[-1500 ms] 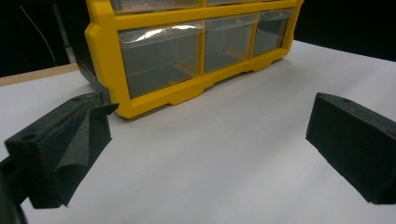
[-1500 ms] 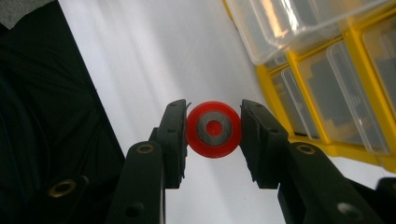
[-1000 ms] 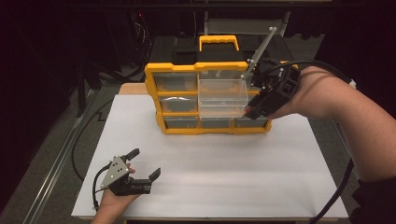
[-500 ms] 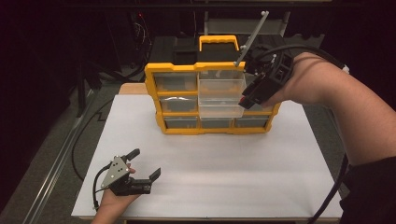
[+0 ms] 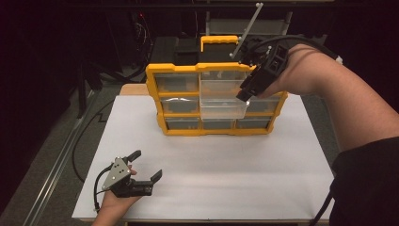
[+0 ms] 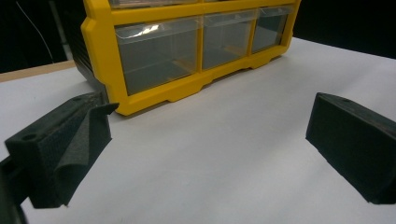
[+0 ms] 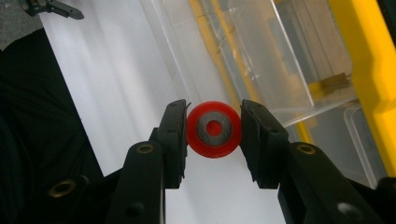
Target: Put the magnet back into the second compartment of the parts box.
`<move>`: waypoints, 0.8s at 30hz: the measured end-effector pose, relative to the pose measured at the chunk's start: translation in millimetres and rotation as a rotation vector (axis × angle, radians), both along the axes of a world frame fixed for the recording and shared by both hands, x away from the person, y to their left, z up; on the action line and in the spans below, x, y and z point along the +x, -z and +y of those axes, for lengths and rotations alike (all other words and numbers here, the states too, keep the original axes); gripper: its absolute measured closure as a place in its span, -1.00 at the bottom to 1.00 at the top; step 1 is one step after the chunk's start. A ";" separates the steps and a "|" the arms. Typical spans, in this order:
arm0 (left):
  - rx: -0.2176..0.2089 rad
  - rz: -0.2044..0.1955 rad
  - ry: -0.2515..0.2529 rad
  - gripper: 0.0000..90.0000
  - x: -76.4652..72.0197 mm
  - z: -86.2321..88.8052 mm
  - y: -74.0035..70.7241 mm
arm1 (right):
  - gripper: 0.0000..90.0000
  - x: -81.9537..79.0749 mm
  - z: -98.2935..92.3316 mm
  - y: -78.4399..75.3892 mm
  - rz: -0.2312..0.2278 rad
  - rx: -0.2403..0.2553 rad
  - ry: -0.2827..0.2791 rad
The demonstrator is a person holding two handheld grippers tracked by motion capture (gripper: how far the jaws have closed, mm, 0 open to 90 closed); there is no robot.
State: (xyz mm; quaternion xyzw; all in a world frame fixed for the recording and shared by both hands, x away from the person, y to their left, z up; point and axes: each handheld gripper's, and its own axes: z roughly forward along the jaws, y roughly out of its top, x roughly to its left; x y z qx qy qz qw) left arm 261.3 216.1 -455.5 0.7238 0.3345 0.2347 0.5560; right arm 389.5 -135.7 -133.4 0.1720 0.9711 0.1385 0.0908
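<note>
A yellow organizer (image 5: pixel 216 70) with clear drawers stands at the back of the white table; one clear drawer (image 5: pixel 222 101) is pulled out at its middle. My right gripper (image 5: pixel 245 92) hovers tilted over that open drawer, shut on a small red wheel (image 7: pixel 214 129) with a grey hub, pinched between both pads. The open drawer (image 7: pixel 261 60) lies just beyond the wheel. My left gripper (image 5: pixel 145 165) rests near the table's front left, open with nothing between its jaws, facing the organizer's bottom row (image 6: pixel 187 51).
A white sheet (image 5: pixel 211 174) covers the table in front of the organizer. A metal rod (image 5: pixel 247 29) leans up behind the organizer's handle (image 5: pixel 219 42). Black equipment and cables sit in the dark behind and to the left.
My right gripper has risen and shifted left from the organizer's right side to above the open drawer, still holding the red wheel. The left gripper has stayed put.
</note>
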 end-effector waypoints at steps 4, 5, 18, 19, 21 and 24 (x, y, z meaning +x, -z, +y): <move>0.004 0.000 0.001 -0.97 -0.2 0.7 0.0 | 0.43 4.2 4.4 1.0 0.001 -0.003 -0.003; 0.004 0.001 0.001 -0.97 -0.1 0.8 0.0 | 0.43 5.3 5.8 1.0 0.000 -0.002 -0.006; 0.000 0.003 0.002 -0.97 0.1 1.3 0.2 | 0.43 15.6 23.3 2.3 -0.004 -0.003 -0.026; 0.000 0.002 0.002 -0.97 0.0 1.2 0.1 | 0.43 16.2 24.7 2.3 -0.005 -0.002 -0.027; 0.002 -0.001 0.004 -0.97 -0.1 0.9 0.1 | 0.43 17.6 27.1 2.4 -0.006 -0.010 -0.025; 0.002 -0.001 0.004 -0.97 -0.1 0.5 0.2 | 0.43 20.3 29.8 3.1 -0.009 -0.015 -0.026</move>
